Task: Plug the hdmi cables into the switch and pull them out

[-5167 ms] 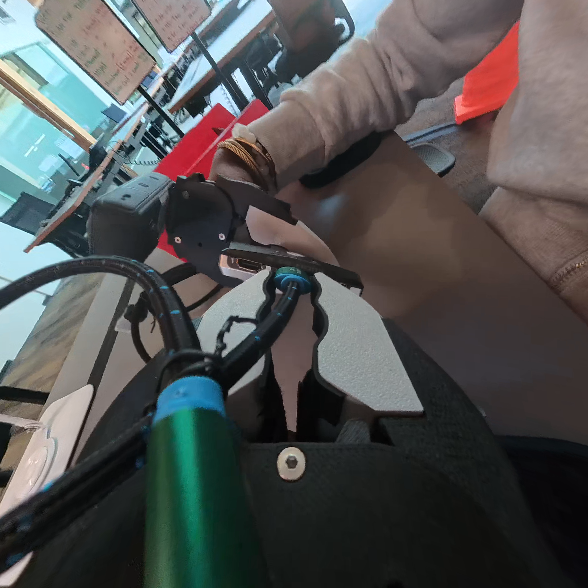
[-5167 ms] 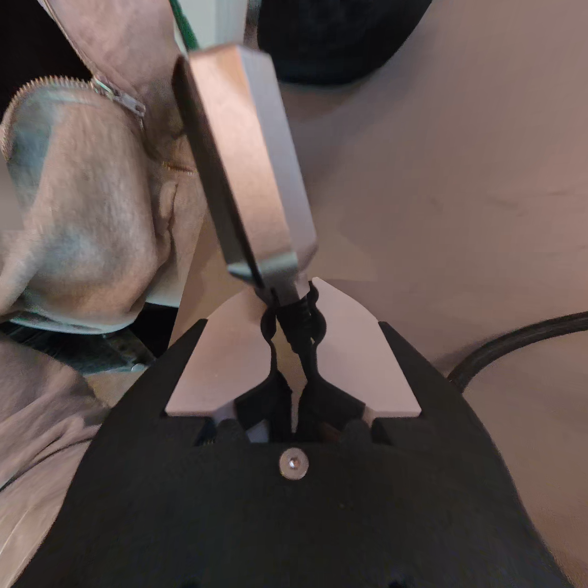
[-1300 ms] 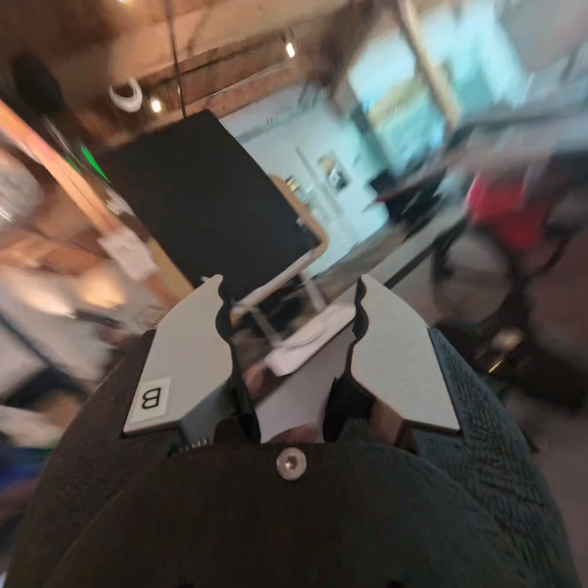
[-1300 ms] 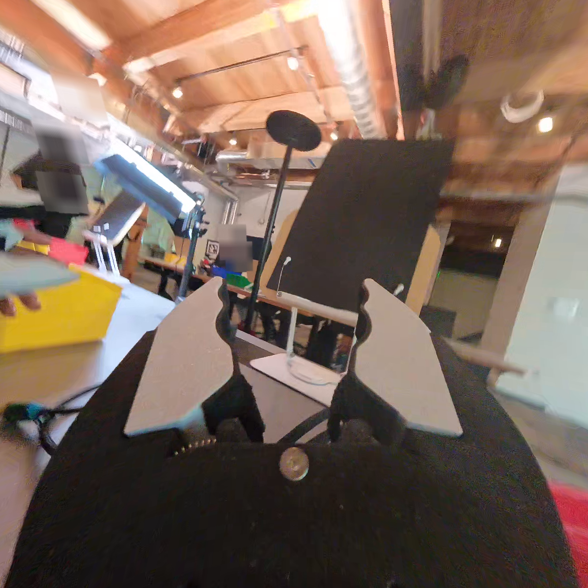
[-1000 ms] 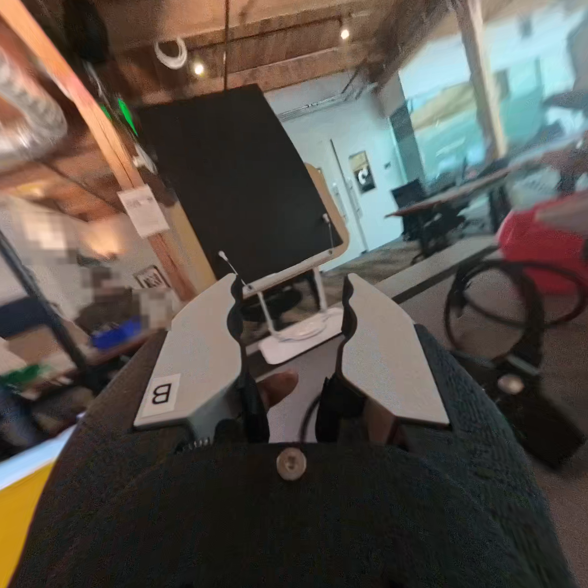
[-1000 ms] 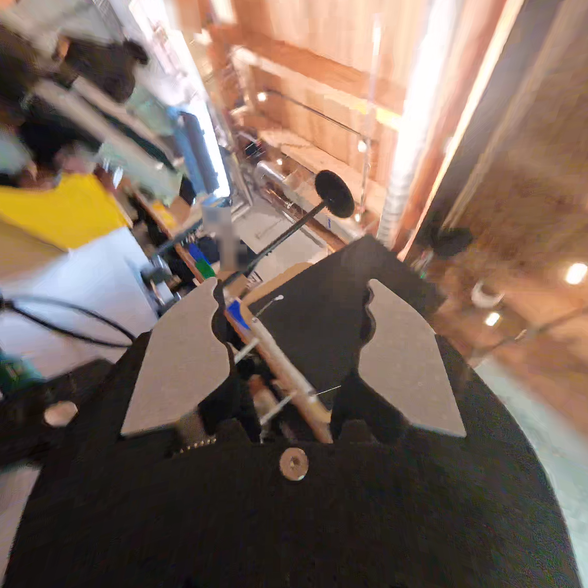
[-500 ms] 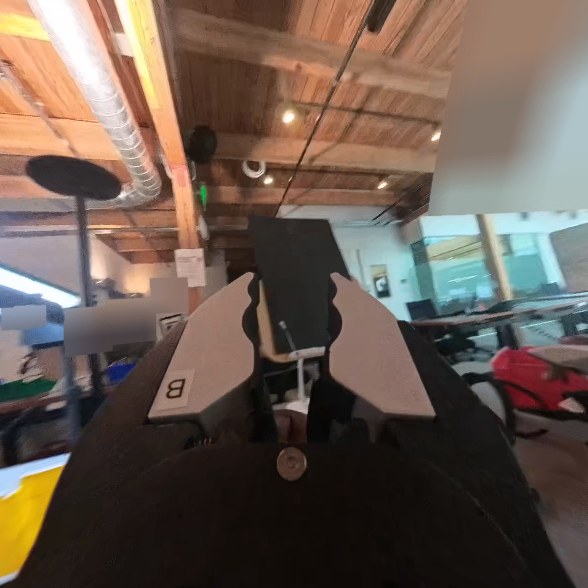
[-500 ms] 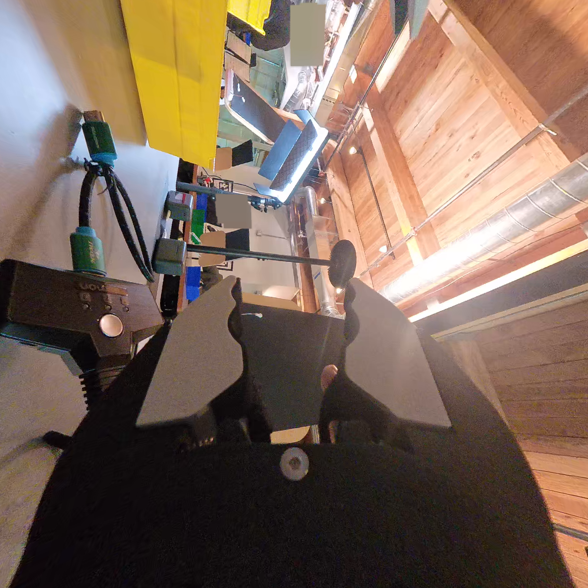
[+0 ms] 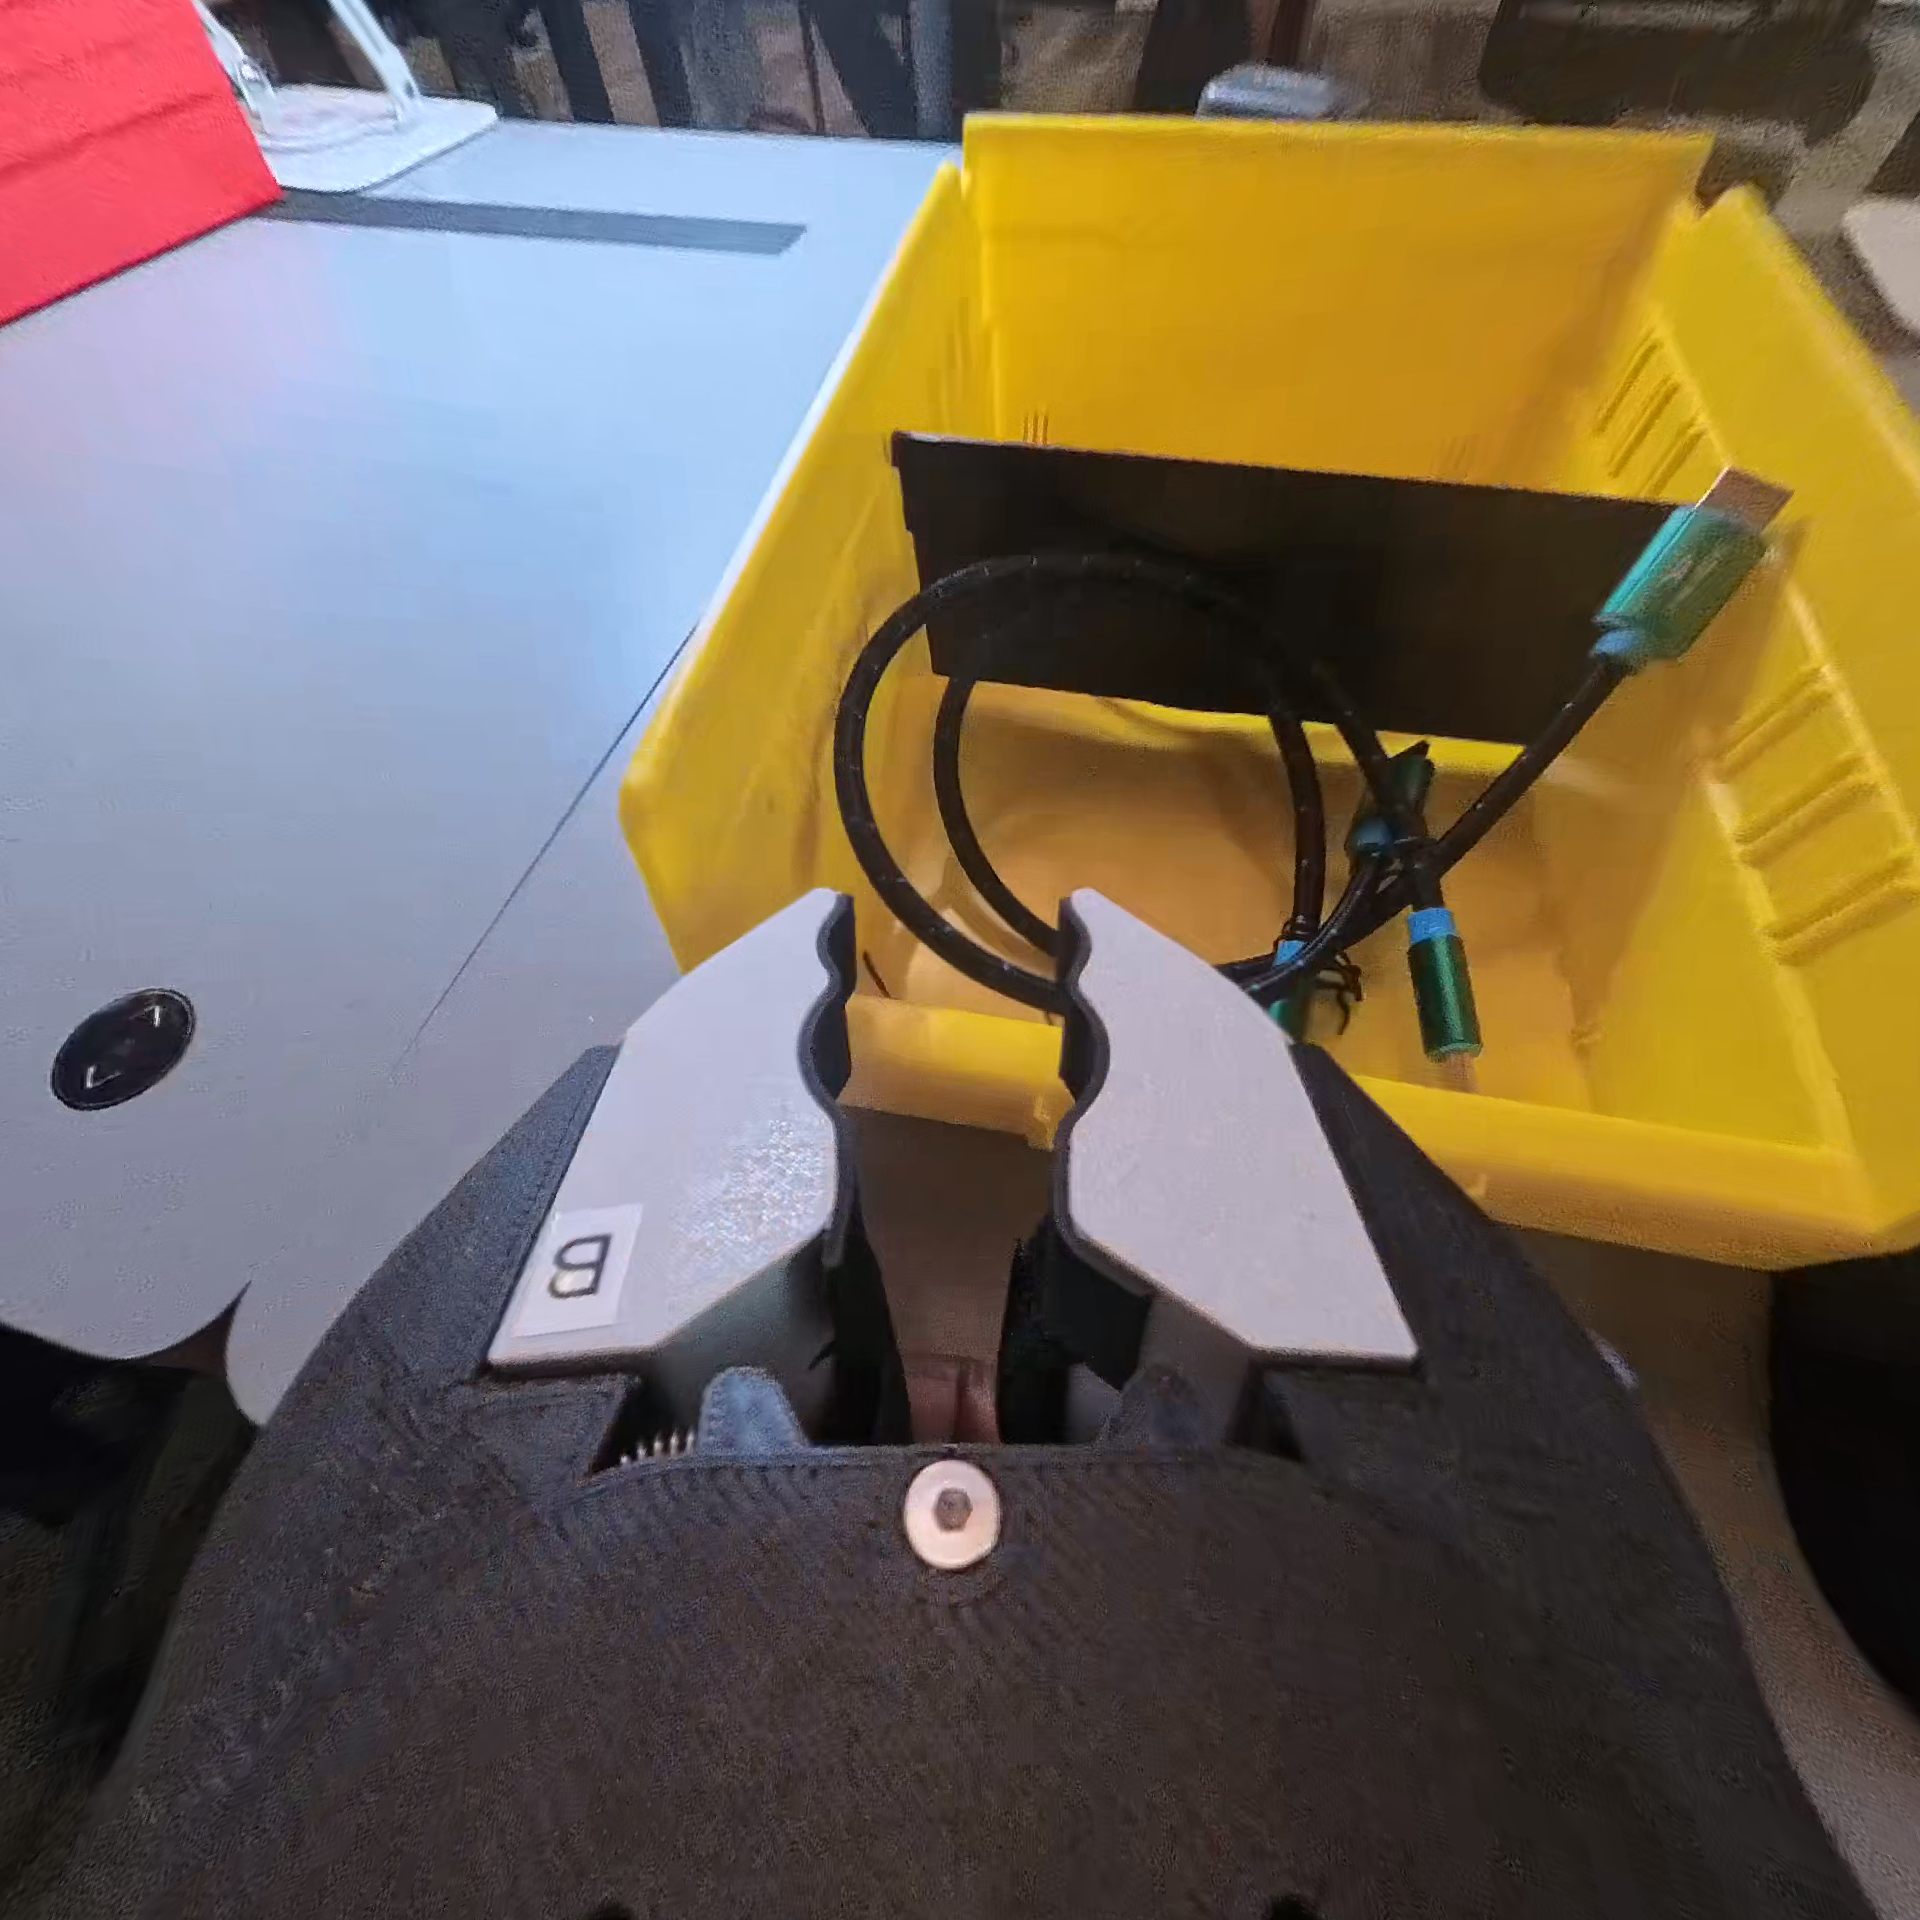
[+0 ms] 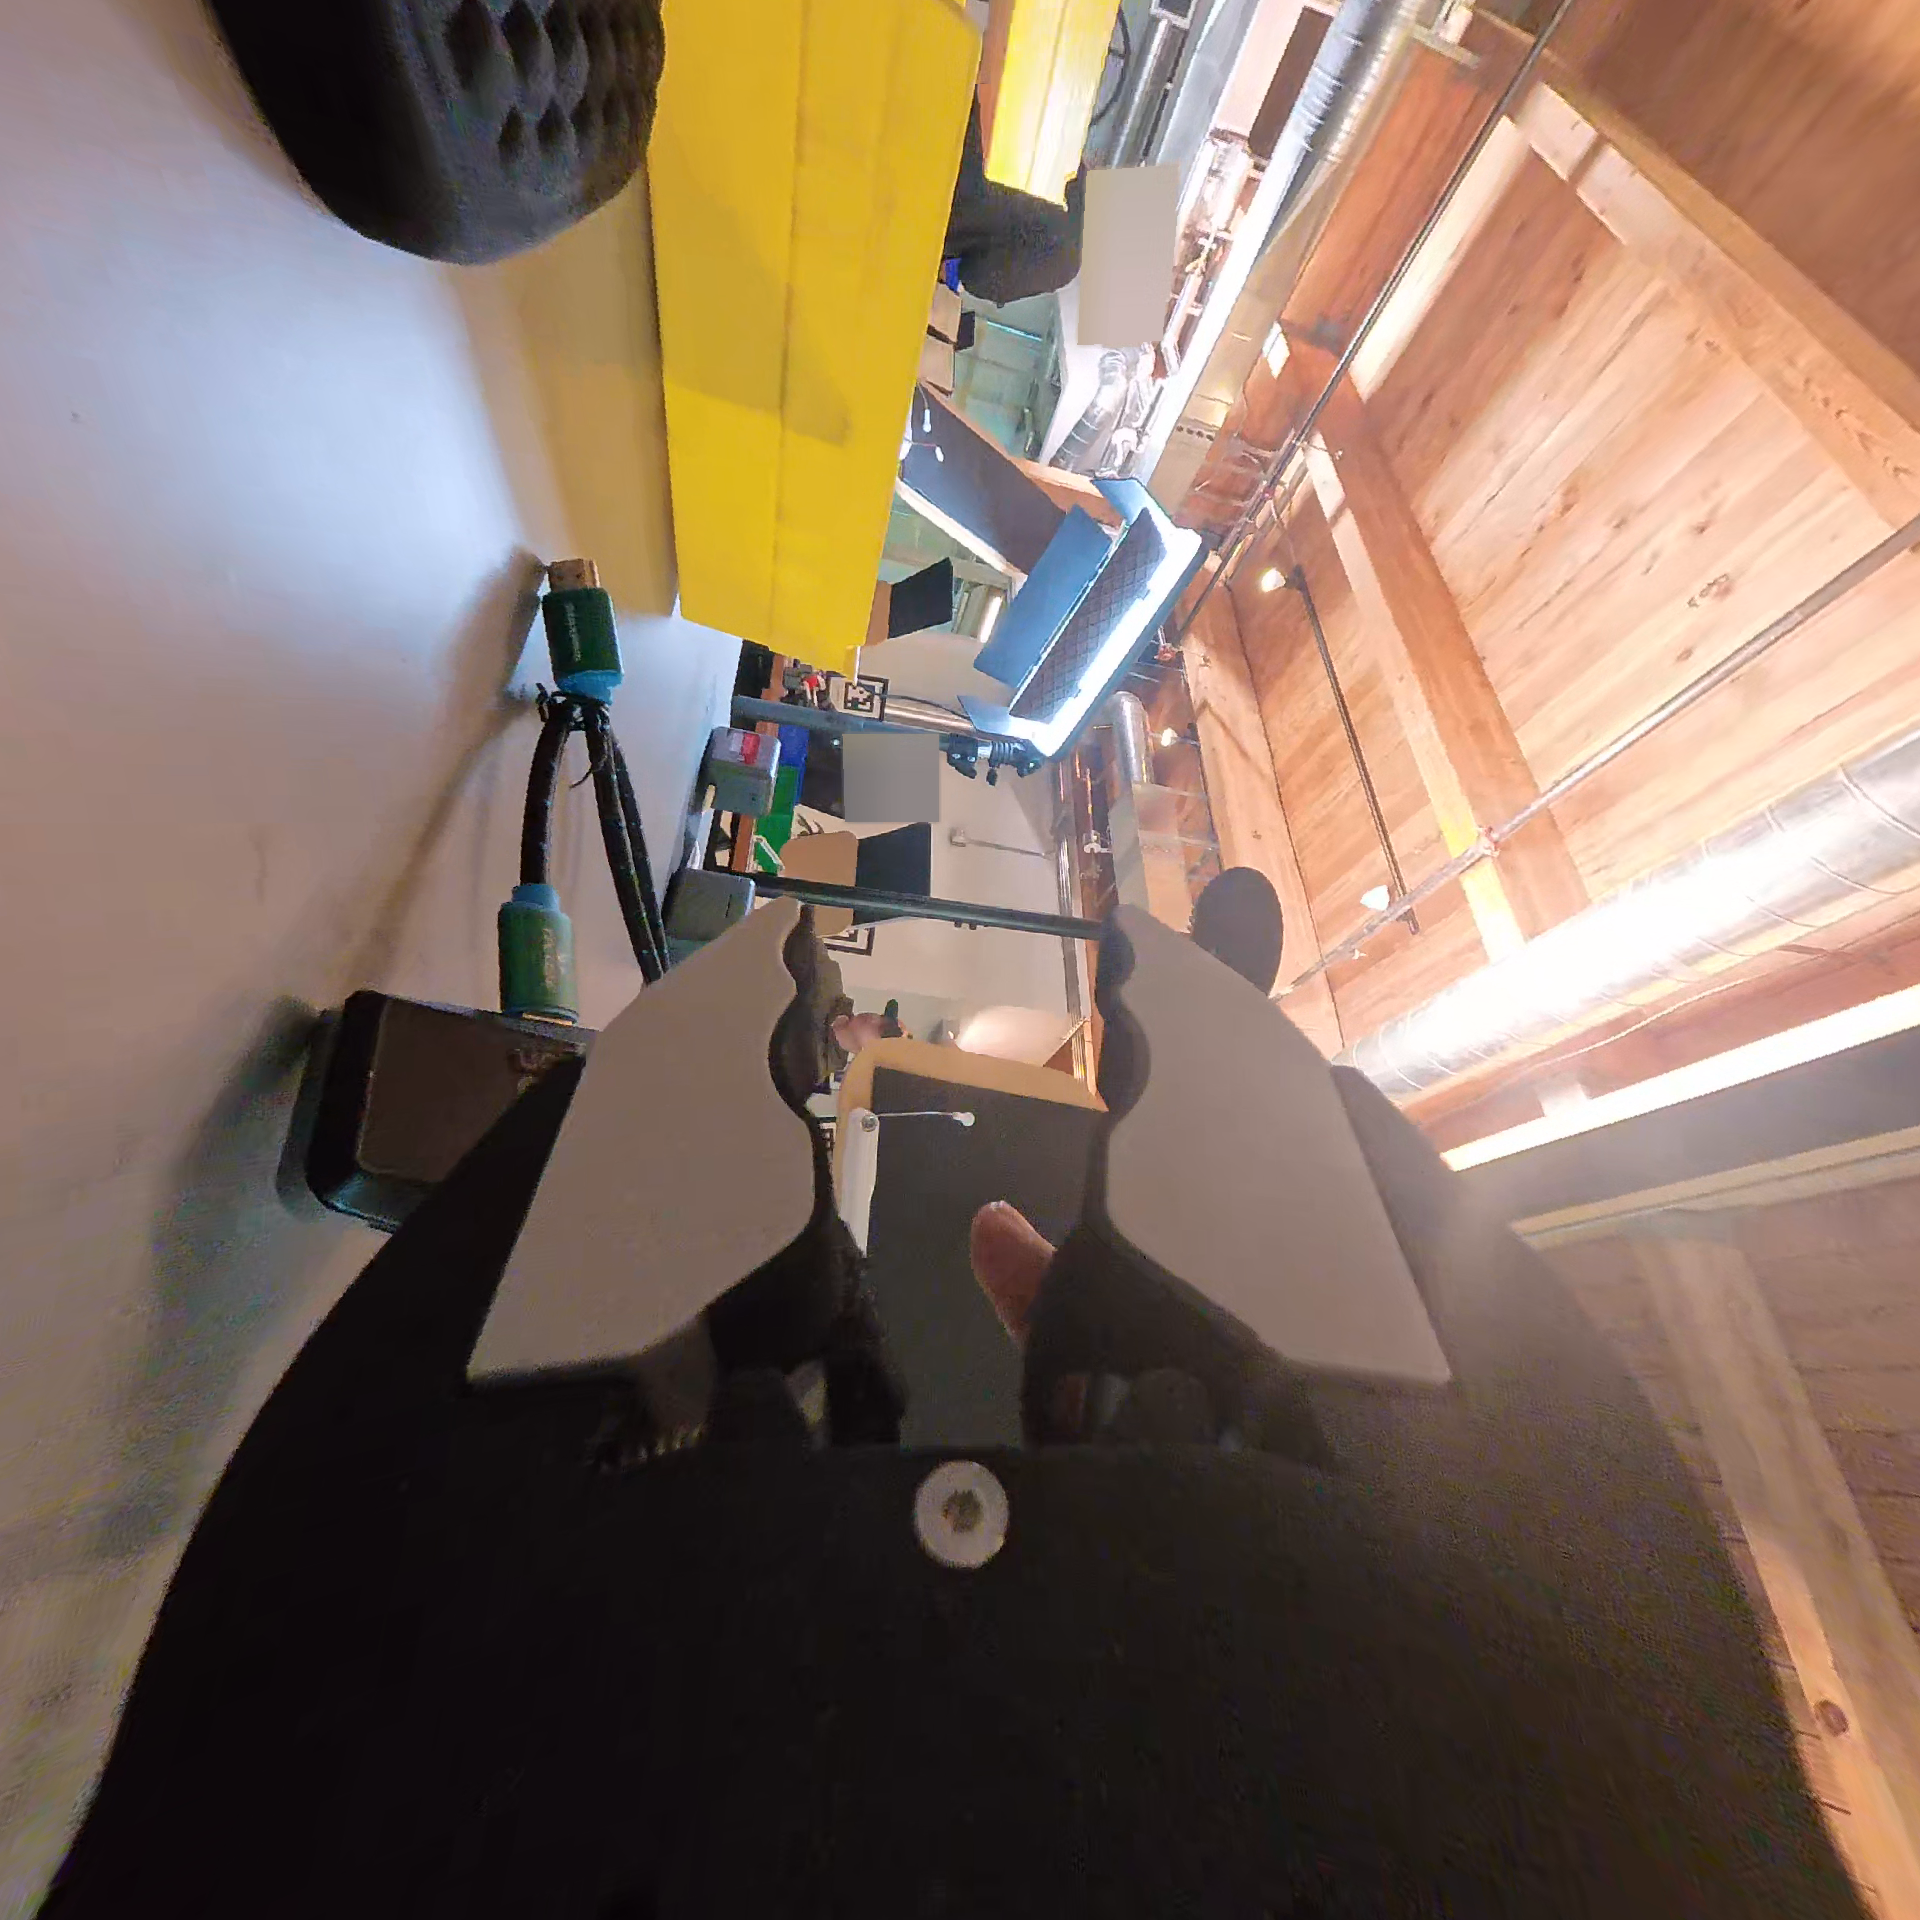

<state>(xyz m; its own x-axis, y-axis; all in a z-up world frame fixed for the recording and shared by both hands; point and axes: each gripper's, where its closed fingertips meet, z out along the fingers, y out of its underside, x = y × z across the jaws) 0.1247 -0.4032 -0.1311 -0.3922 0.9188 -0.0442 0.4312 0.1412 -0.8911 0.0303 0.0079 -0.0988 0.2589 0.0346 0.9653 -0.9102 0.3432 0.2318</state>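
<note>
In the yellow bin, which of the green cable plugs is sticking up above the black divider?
It is the teal-green plug at the bin's far right, raised with its metal tip up. The darker green plug lies low on the bin floor, near the left claw.

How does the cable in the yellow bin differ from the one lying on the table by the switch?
The bin cable lies coiled inside the yellow bin, both plugs free; the table cable lies on the table with one plug in the switch. Both are black braided with green plugs.
</note>
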